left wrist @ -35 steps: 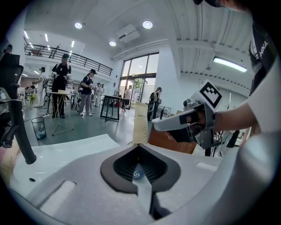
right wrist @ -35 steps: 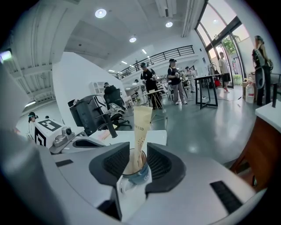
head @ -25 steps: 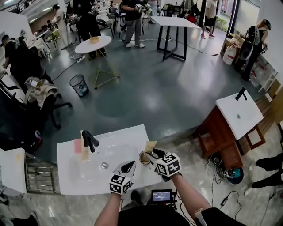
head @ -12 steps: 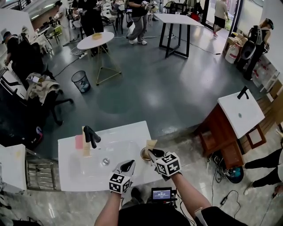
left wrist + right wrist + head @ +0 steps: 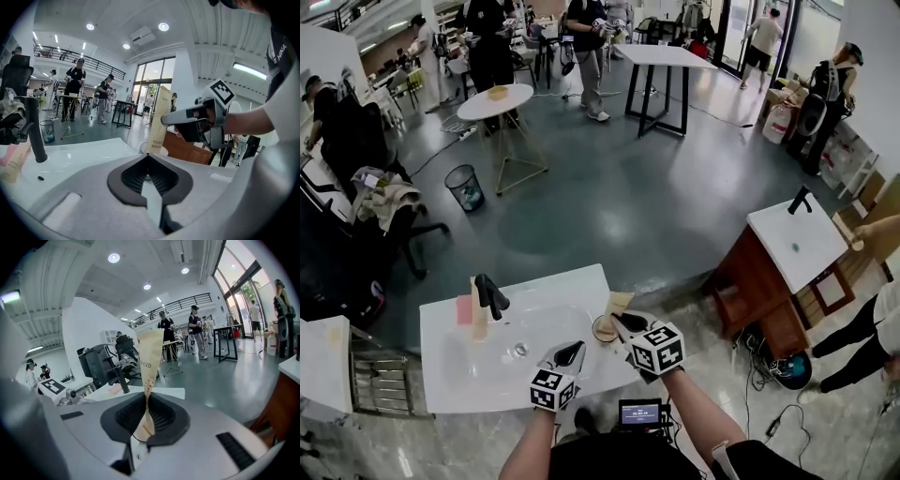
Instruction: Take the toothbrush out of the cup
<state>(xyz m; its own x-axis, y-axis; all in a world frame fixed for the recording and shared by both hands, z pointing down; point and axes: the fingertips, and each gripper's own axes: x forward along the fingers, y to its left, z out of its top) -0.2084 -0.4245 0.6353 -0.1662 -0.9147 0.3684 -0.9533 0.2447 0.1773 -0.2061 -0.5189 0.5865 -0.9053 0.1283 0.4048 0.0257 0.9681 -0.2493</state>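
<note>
On the white sink counter (image 5: 441, 375), the right gripper (image 5: 621, 320) meets a beige toothbrush pack (image 5: 619, 302) that stands upright at the cup (image 5: 600, 330). The left gripper (image 5: 571, 351) hovers just beside it, near the basin. A black faucet (image 5: 490, 296) stands well apart at the left.

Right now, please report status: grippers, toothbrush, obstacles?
Left gripper shut, empty. Right gripper shut on toothbrush pack. Pack's lower end seems inside the cup. Faucet well apart, nothing in the way.

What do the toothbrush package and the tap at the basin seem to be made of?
Toothbrush package: probably matte paper or thin card; it is beige, printed and pinched flat in the right tongs. Tap: likely metal with a matte black coating; it is dark, slim and shows hardly any shine.
</note>
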